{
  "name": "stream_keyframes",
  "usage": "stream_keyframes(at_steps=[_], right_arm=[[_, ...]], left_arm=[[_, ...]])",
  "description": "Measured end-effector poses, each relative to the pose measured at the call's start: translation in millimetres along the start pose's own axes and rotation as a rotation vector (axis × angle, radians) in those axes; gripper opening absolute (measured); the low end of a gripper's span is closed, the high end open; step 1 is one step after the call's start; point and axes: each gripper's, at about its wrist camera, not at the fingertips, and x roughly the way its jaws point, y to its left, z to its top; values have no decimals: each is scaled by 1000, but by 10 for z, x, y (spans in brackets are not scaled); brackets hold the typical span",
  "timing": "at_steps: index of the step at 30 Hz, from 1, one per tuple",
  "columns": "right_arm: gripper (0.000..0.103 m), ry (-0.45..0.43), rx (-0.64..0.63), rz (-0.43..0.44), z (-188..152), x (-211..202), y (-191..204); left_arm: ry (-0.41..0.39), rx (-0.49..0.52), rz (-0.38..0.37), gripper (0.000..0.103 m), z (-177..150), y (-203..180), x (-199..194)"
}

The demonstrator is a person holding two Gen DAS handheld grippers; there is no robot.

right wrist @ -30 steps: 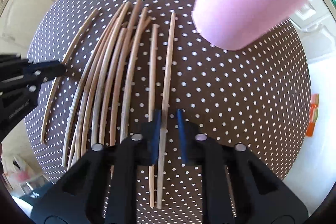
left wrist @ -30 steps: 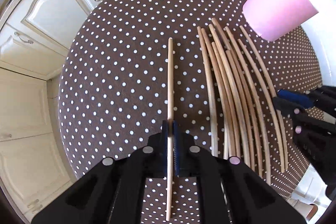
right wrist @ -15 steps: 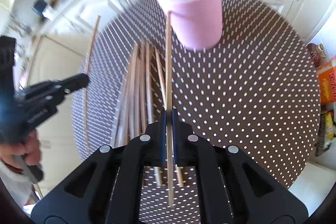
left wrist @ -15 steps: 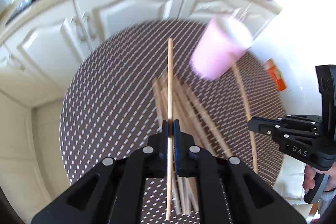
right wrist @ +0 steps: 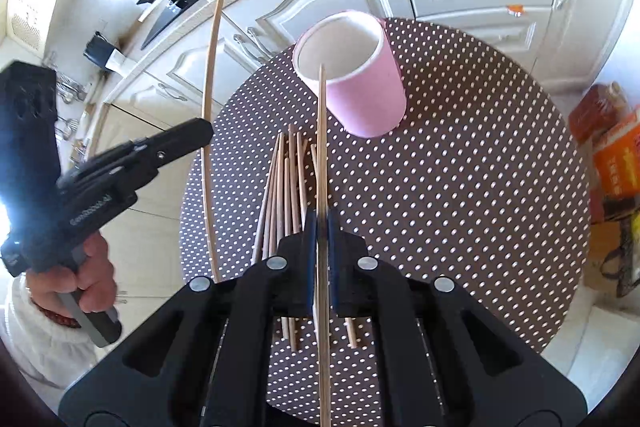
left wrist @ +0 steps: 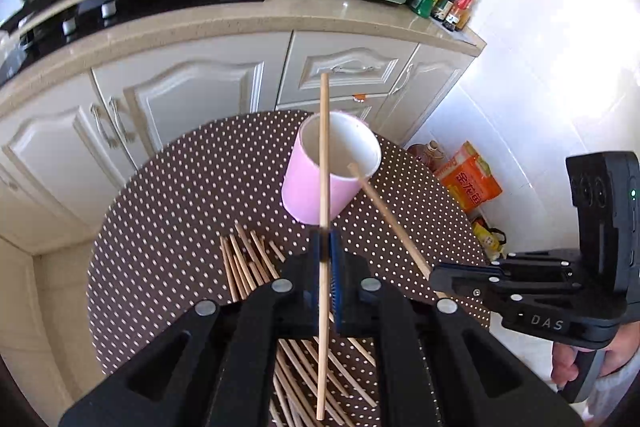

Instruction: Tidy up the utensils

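left gripper [left wrist: 328, 259]: stick [left wrist: 323, 155] clamped | right gripper [right wrist: 320, 227]: stick [right wrist: 322, 147] clamped | cup [right wrist: 360, 95]: upright on tabletop [right wrist: 480, 187], apparently empty

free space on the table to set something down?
Bare cloth on the table right of the pink cup, out to the rim, and left of the chopstick pile in the left view. Crowded in front of the cup, where the pile lies.

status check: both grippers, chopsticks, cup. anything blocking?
Left gripper shut on one chopstick; right gripper shut on another chopstick. Pink cup upright, open, nothing seen inside. Loose chopsticks on table. Path clear.
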Motion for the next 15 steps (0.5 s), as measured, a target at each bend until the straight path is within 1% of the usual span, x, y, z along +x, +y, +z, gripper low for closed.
stream_keyframes(at_steps=[2,6,9,14,15], right_arm=[[6,-15,1,28,2,-27,7],[6,-77,-23,72,104,-157,91],[6,-123,-34,92,229,-255,132],[5,-169,-60,115,488,-376,183],[2,-175,-64,118,526,-391,203]], left_arm=[[16,-10,-9,5,-37,37,60],[-7,-8,-31,5,-24,48,54],[-38,7,-48,5,99,-17,1],[-86,23,-76,5,368,-132,-42],[-91,20,-81,5,415,-139,-41]])
